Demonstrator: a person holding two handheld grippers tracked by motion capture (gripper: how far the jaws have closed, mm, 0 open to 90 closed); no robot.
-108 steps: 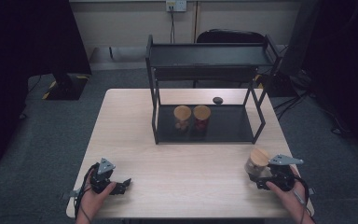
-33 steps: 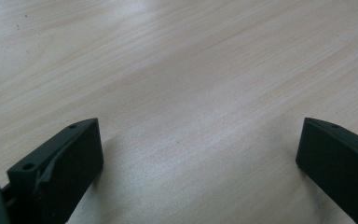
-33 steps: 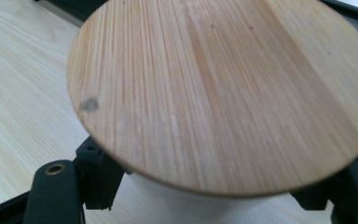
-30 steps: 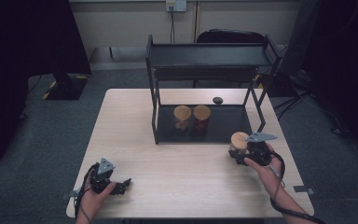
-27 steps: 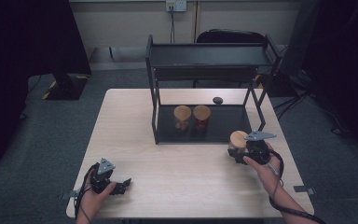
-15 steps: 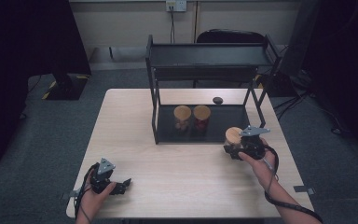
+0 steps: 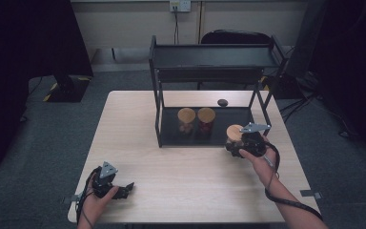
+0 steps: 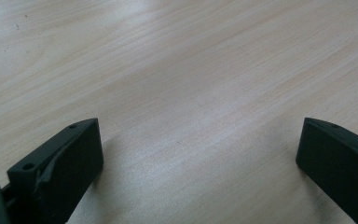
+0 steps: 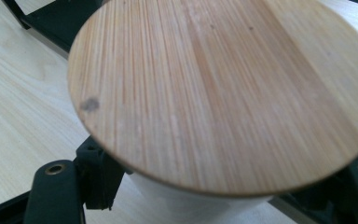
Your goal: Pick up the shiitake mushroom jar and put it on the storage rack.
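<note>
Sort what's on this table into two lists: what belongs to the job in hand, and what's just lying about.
In the job:
- right tongs, shut on the lidded jar
- black shelf rack, at whose lower tray the jar is held
- two jars already on that tray

Lying about:
- small dark object on the table behind the rack
- left tongs, open, idle

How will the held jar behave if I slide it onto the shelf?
The jar looks rigid and upright in the right gripper, so likely stable. Its round wooden lid overhangs the body and may catch. If tipped, it would probably roll.
</note>
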